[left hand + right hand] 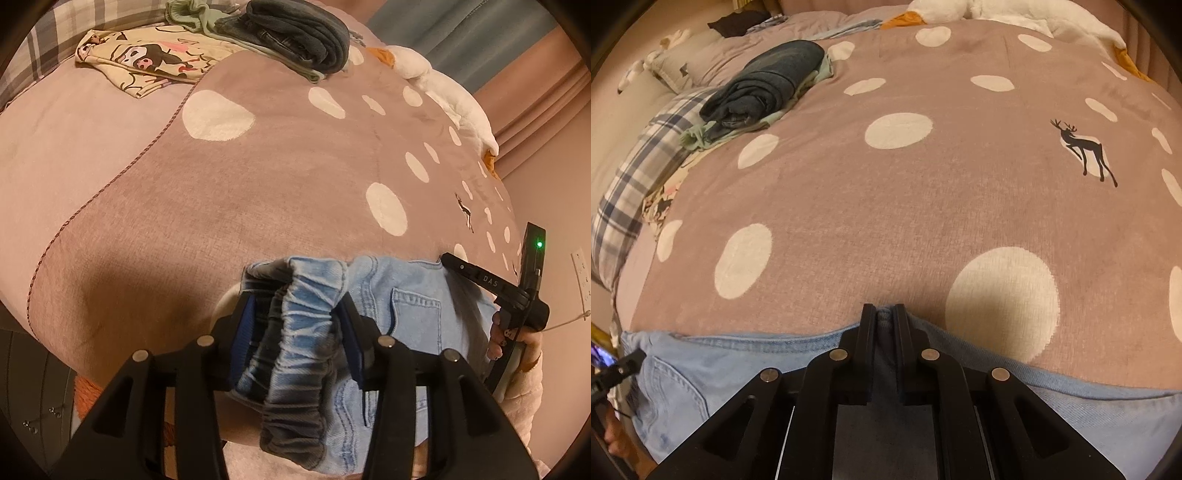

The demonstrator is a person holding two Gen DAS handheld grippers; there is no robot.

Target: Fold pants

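Light-blue denim pants (pixel 402 314) lay at the bed's (pixel 923 206) near edge. Left gripper (pixel 295 325) fingers clamped the bunched elastic waistband, right gripper (pixel 884 325) fingers pinched the edge. Likely soft, floppy and moderately heavy; best gripped at the thick hems.

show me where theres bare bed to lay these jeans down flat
Free: the wide dotted blanket ahead of the light jeans, between the folded dark pants far left and the deer print right. Crowded: the far-left corner with the cartoon-print garment, and the plush toy along the far edge.

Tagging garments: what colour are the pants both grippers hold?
Light blue denim pants, clearest in the left wrist view.
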